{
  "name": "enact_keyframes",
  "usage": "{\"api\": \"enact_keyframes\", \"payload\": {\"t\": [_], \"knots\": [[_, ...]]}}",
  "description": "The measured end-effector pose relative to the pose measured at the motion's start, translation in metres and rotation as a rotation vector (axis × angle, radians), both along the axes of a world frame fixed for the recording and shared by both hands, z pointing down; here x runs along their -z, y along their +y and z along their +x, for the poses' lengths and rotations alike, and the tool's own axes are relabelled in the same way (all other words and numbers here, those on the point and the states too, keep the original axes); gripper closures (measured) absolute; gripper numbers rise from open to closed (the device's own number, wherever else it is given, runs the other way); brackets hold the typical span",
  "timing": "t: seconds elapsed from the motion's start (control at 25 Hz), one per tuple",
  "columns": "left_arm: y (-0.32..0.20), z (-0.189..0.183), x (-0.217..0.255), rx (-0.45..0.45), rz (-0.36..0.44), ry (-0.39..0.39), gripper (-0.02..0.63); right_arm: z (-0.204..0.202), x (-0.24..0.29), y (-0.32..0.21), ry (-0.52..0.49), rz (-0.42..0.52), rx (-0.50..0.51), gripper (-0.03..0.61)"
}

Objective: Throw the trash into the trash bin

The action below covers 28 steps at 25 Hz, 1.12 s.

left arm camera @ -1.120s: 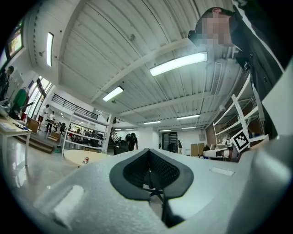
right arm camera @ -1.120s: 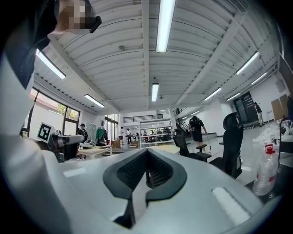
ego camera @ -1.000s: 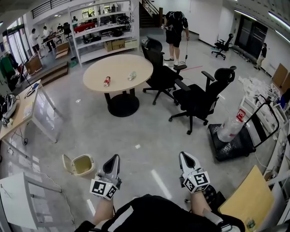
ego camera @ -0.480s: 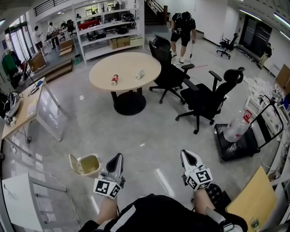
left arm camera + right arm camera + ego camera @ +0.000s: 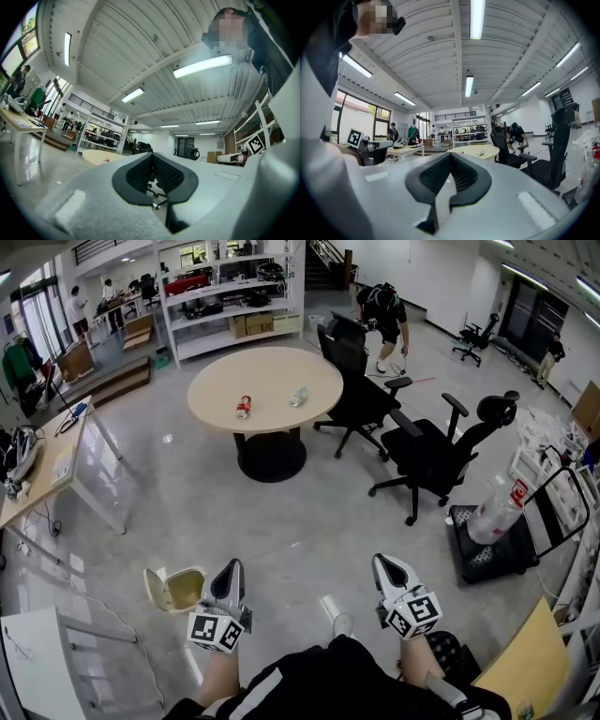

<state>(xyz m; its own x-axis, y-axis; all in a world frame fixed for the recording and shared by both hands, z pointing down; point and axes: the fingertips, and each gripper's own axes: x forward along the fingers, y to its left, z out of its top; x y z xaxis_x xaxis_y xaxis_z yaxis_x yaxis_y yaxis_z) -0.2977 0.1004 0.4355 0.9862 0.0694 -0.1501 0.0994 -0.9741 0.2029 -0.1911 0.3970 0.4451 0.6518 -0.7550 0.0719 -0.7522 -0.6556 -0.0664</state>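
Head view: the left claw (image 5: 232, 568) and right claw (image 5: 386, 563) are both pressed together and carry nothing. The trash, a red can (image 5: 245, 407) and a crushed bottle (image 5: 298, 397), lies well ahead on the round surface (image 5: 272, 362). Both pieces sit a little toward its near edge, the can left of centre and the bottle right of it. The trash bin (image 5: 174, 587) stands on the floor just beside the left claw, well apart from the surface, so a loose pinch could drop either piece on the way back. Two office chairs (image 5: 361, 381) crowd the surface's right edge and could snag an approach from that side.

Left gripper view: the left claw (image 5: 152, 174) has its pads closed with nothing between them. The surface (image 5: 98, 157) is far off and small – reaching with the claw still shut would only push the can, which I judge likely to roll.

Right gripper view: the right claw (image 5: 449, 177) is likewise closed and empty. The bottle (image 5: 480, 153) is a speck on the surface – thin, crumpled plastic may slip from the pads.
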Motion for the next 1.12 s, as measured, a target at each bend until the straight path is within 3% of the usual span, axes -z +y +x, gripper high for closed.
{"api": "enact_keyframes", "payload": {"t": [0.16, 0.28, 0.44, 0.64, 0.88, 1.12], "knots": [[-0.011, 0.042, 0.004, 0.02, -0.028, 0.014, 0.612, 0.061, 0.0, -0.003, -0.021, 0.058, -0.032, 0.572], [-0.01, 0.081, 0.016, 0.035, -0.067, 0.042, 0.612, 0.104, 0.001, -0.009, -0.001, 0.064, 0.004, 0.572], [0.001, 0.137, 0.035, 0.048, 0.005, 0.056, 0.612, 0.17, 0.008, -0.01, 0.018, 0.067, 0.032, 0.572], [0.013, 0.211, 0.039, 0.068, 0.014, 0.066, 0.612, 0.245, 0.015, 0.007, 0.021, 0.083, 0.035, 0.572], [0.033, 0.28, 0.042, 0.034, 0.059, 0.061, 0.612, 0.308, 0.008, 0.012, -0.007, 0.085, 0.051, 0.572], [0.017, 0.328, 0.03, 0.037, 0.083, 0.024, 0.612, 0.363, -0.013, -0.003, -0.067, 0.101, 0.043, 0.572]]}}
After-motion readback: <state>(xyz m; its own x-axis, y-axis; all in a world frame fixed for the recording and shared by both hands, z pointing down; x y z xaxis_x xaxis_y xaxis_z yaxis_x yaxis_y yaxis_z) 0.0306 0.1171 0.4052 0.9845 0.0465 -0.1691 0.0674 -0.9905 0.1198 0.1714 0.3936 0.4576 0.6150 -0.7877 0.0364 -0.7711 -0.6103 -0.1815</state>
